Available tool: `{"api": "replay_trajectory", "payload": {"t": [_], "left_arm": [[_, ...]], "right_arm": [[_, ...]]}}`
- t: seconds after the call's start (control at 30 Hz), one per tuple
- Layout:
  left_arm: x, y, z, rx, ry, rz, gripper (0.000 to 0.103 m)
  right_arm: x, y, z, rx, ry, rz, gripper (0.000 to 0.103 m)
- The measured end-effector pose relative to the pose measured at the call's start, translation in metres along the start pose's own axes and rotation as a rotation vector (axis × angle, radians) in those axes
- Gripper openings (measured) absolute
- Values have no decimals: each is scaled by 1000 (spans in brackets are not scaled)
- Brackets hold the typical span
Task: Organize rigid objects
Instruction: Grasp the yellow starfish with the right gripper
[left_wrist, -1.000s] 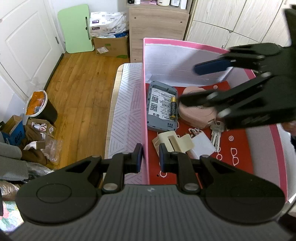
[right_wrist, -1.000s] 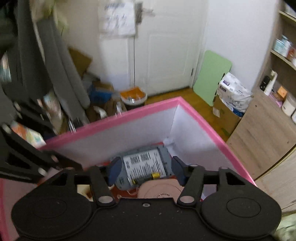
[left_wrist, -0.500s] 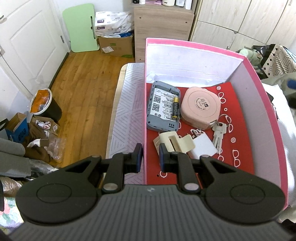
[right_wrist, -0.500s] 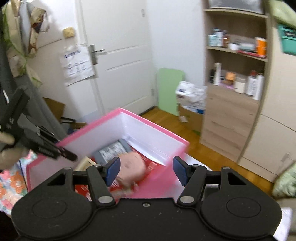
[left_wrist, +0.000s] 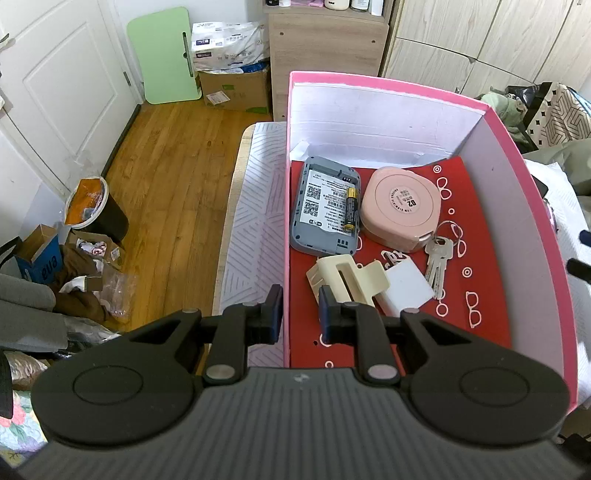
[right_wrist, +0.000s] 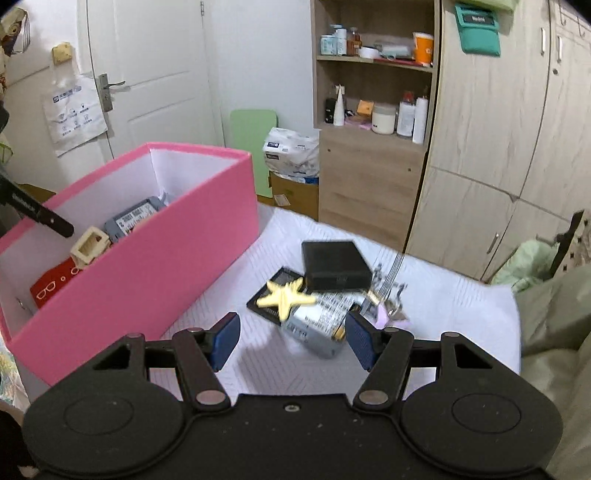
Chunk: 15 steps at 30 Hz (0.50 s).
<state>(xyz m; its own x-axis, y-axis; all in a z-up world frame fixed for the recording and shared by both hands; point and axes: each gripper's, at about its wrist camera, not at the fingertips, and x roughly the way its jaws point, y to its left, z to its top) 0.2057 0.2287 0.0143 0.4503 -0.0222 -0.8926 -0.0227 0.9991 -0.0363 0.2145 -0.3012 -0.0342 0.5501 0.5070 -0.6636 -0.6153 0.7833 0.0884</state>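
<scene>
Left wrist view: looks down into the pink box (left_wrist: 524, 206), which sits on a white quilted cover (left_wrist: 255, 221). Left gripper (left_wrist: 300, 309) straddles the box's near-left wall, one finger outside, one inside; fingers are narrowly apart with the wall between them, and I can't tell if the pads actually press on it.

Only this view shows the full box contents on the red liner: grey device (left_wrist: 325, 208) lying label-up with a battery (left_wrist: 351, 210) on its right edge; pink round case (left_wrist: 400, 206) just beside it to the right; keys (left_wrist: 439, 264) on a ring touching the case's near edge; cream clip (left_wrist: 347, 277) near the inner finger, overlapping a white block (left_wrist: 406, 288). A black sliver at the right edge (left_wrist: 580, 267) is probably part of the other gripper, too cropped to be sure.

Right wrist view: shows what the left one misses, the loose pile outside the box. Right gripper (right_wrist: 291, 341) is wide open, nothing between the fingers, hovering over the cover (right_wrist: 461, 295). Beyond the fingertips: yellow star (right_wrist: 286, 297) on top of a flat dark tray (right_wrist: 269, 295); silver-grey pack (right_wrist: 317, 328) with printed label beside it; black box (right_wrist: 334, 266) behind; some small metal bits with a lilac tag (right_wrist: 386, 295), blurred.

From this side the box (right_wrist: 147, 273) is to the left; its wall hides most of the contents, only the grey device and cream clip peek out.

Surroundings: white door (right_wrist: 147, 74), wooden shelf unit (right_wrist: 373, 110) with bottles, wardrobe (right_wrist: 498, 129), green board (left_wrist: 166, 55) against the wall, bin (left_wrist: 92, 206) and clutter on the wood floor.
</scene>
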Motion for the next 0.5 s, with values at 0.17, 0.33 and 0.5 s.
{"api": "replay_trajectory", "payload": {"t": [0.17,0.33,0.5], "left_arm": [[0,1,1,-8,8,-2,18],[1,0,3,-5,15,-2,18],[1,-1,3,-5,15,-4,18]], "right_arm": [[20,13,-4,-27,0,5,68],[32,26,2,-57,-11,-92,68],[55,23,5,26,15,-86,68]]}}
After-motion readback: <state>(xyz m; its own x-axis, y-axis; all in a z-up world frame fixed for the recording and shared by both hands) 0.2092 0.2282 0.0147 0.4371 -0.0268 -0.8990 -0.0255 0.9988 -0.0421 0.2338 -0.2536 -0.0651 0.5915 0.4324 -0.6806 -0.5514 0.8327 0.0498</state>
